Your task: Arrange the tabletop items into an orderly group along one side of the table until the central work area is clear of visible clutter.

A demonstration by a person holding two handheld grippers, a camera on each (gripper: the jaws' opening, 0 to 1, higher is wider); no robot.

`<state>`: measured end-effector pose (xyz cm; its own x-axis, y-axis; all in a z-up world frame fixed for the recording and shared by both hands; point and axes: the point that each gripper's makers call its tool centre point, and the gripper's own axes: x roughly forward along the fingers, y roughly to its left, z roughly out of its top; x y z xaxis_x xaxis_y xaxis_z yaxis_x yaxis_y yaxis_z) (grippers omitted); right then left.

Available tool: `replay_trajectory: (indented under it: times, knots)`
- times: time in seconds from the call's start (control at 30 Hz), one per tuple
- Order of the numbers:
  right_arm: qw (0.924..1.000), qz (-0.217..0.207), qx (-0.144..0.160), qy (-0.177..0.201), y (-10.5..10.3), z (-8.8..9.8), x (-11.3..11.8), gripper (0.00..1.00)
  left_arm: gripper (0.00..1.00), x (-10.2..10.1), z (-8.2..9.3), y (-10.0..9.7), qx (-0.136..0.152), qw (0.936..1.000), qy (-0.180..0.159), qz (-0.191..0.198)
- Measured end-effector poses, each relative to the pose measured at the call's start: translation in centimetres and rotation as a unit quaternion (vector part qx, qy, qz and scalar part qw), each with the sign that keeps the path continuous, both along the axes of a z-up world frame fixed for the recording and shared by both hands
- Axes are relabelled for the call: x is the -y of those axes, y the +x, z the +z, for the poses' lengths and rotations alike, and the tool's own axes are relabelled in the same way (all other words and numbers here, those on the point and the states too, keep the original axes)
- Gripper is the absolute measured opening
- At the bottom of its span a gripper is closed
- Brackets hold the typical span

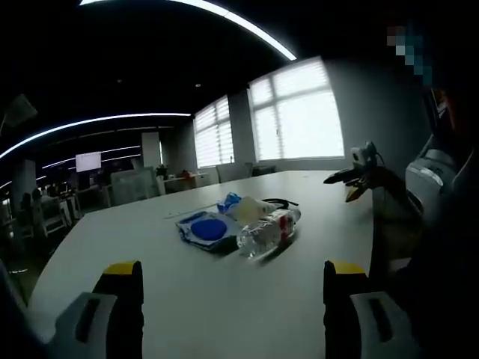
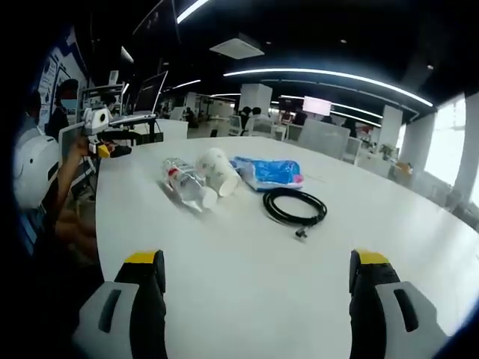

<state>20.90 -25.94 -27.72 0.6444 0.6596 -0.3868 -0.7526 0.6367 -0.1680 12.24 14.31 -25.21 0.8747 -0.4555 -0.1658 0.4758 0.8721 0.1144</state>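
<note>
A small cluster lies on the white table. It holds a clear plastic bottle with a red label lying on its side, a blue packet, a white paper cup tipped over and a coiled black cable. My left gripper is open and empty, well short of the cluster. From the other side I see the bottle, cup, packet and cable. My right gripper is open and empty, also short of them.
The other gripper hangs over the table's right edge by a person's body. In the right gripper view the other gripper is at the far left in a hand. Desks, chairs and monitors stand beyond the table; bright windows lie behind.
</note>
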Motion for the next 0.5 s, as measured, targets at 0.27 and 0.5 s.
replay_trajectory:
  times: [0.27, 0.5]
  knots:
    - [1.0000, -0.002, 0.000, -0.003, -0.19, -0.11, 0.17, 1.00, 1.00, -0.37, 0.05, -0.27, 0.000, 1.0000, 0.002, 0.003]
    - [1.0000, 0.000, 0.001, -0.003, -0.37, 0.04, -0.01, 1.00, 1.00, -0.51, 0.22, -0.48, 0.002, 1.0000, 0.004, 0.005]
